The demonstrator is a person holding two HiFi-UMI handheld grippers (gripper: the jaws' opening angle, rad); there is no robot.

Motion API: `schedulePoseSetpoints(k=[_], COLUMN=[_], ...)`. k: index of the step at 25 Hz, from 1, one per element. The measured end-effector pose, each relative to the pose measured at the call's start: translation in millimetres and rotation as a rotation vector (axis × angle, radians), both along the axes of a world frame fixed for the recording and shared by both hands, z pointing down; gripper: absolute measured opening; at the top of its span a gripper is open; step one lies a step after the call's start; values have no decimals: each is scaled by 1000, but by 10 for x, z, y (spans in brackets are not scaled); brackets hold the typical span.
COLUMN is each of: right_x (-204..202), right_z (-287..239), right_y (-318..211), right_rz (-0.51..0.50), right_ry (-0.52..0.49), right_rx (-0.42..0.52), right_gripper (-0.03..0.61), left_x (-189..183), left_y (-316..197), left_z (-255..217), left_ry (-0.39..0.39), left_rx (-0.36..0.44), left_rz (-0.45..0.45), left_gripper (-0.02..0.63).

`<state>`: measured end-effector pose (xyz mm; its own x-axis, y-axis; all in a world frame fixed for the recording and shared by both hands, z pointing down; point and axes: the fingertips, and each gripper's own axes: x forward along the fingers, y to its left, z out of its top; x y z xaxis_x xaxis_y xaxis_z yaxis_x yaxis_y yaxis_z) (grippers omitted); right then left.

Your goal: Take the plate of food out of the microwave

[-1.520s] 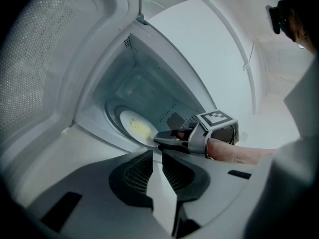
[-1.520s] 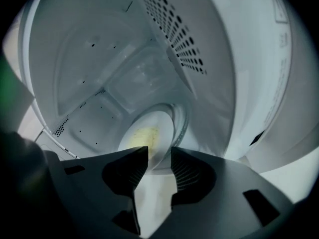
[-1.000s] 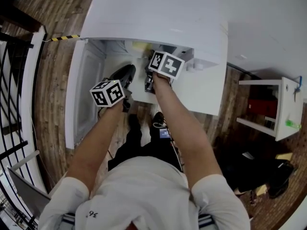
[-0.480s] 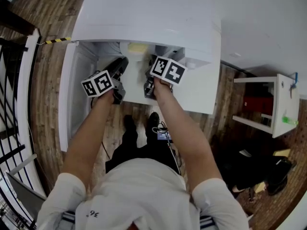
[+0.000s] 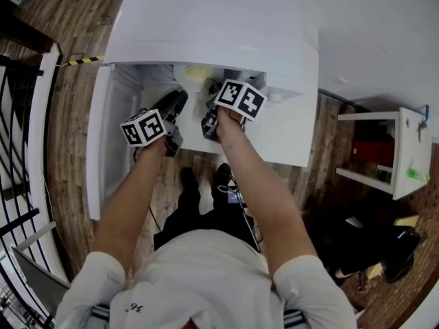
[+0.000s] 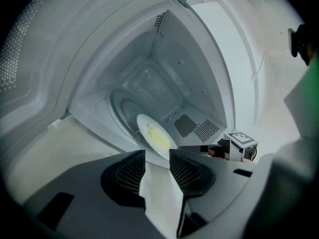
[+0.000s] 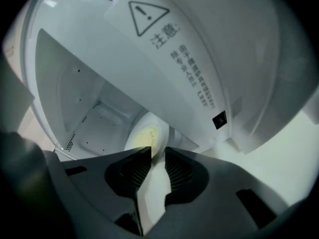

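Wood-plank floor [image 5: 72,136], brown, grain running lengthwise. Black railing [image 5: 15,149] along the left edge, with a white rail beside it. Yellow-black tape [image 5: 88,59] strip upper left. Pale wall [image 5: 384,26] upper right. White shelf unit [image 5: 408,149] at right, something red inside. Dark clutter [image 5: 374,249] on the floor below it. Light even, soft.
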<state>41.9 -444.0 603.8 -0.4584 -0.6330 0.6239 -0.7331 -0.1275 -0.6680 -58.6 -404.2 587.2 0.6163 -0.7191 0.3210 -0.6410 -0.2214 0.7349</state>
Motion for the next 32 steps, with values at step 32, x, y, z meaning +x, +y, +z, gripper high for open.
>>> schedulePoseSetpoints(k=[32], right_x=[309], right_z=[-73], right_y=[441], right_rz=[-44], right_ry=[-205], right_rx=[-68], right_gripper=[30], left_x=[118], left_y=[-251], left_z=[14], left_ry=[200], left_rx=[-25], left_rz=[154], left_gripper=[132])
